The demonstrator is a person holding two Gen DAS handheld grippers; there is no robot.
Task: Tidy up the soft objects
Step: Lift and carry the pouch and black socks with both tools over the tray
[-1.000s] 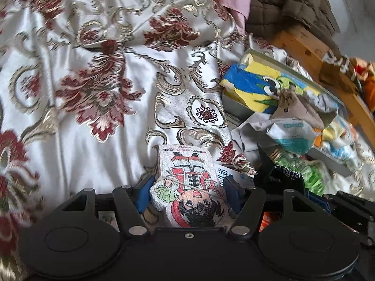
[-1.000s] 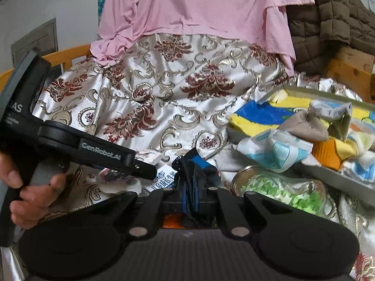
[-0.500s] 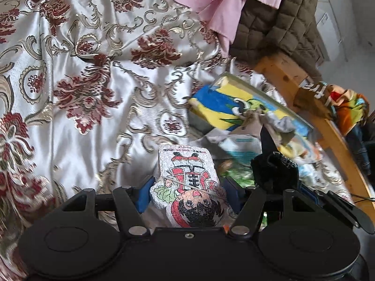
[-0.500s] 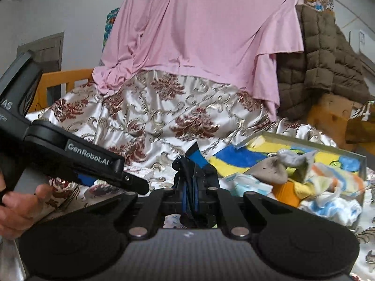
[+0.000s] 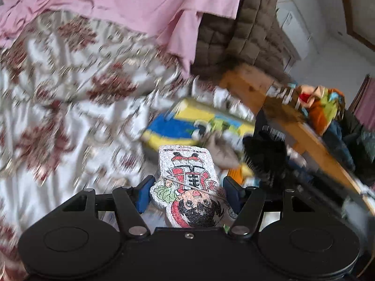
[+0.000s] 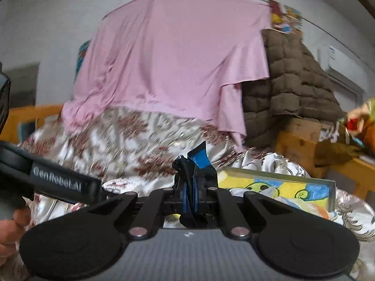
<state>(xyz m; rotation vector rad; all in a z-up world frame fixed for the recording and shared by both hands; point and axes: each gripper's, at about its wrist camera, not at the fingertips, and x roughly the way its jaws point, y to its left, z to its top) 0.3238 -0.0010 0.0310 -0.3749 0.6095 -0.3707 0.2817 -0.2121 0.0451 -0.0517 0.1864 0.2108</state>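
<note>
In the left wrist view my left gripper (image 5: 188,194) is shut on a white foam cut-out (image 5: 187,182) printed with a cartoon figure in red; its blue pads (image 5: 145,194) press both sides. Beyond it lies a yellow and blue cartoon box (image 5: 187,126) with soft things inside, all blurred. In the right wrist view my right gripper (image 6: 191,187) is shut on a thin black and blue packet (image 6: 199,159) that sticks up past the fingertips. The box (image 6: 281,185) lies low at the right there. The left gripper's body (image 6: 56,182) and a hand (image 6: 11,229) show at the left.
A satin bedspread with red flowers (image 5: 70,117) covers the bed. A pink cloth (image 6: 175,58) and a brown quilted jacket (image 6: 293,82) hang behind it. A wooden bed frame (image 5: 304,135) with a pile of clothes (image 5: 328,110) runs along the right.
Both grippers have risen and tipped upward, so the pink cloth and the wall fill more of the views. The box has sunk lower in the frames. Both grips are unchanged.
</note>
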